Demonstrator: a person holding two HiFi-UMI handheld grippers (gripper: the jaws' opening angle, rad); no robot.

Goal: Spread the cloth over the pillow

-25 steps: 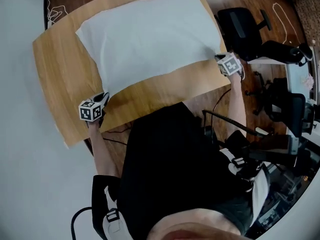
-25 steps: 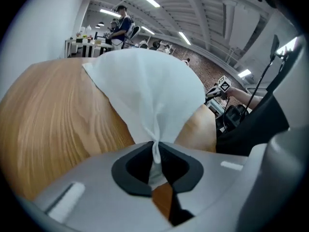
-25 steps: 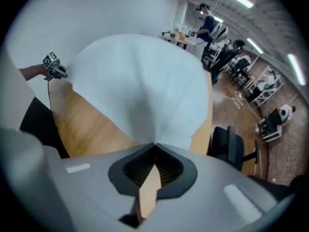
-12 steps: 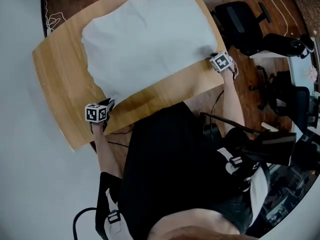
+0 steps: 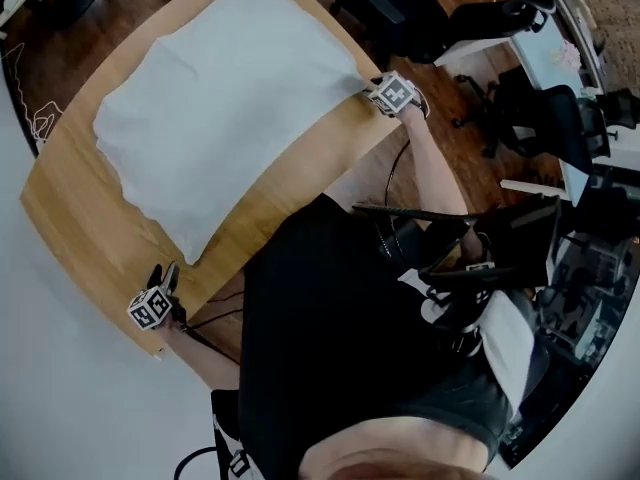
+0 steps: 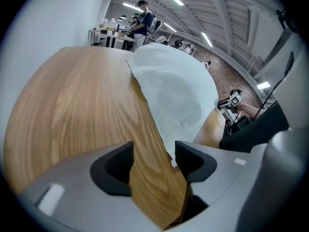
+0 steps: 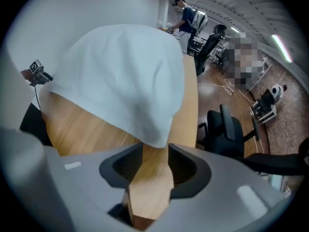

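White cloth (image 5: pixel 225 98) lies smooth and puffy on the rounded wooden table (image 5: pixel 80 218) (the pillow is probably underneath, can't actually see it). Left gripper (image 5: pixel 167 273) and right gripper (image 5: pixel 372 88) have just been opening. Their jaws are apart over bare wood, with the cloth corners just ahead.

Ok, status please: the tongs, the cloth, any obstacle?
Left tongs, right tongs: just opening, nothing held. White rectangular cloth lies spread on light wooden table. No obstacle seen.
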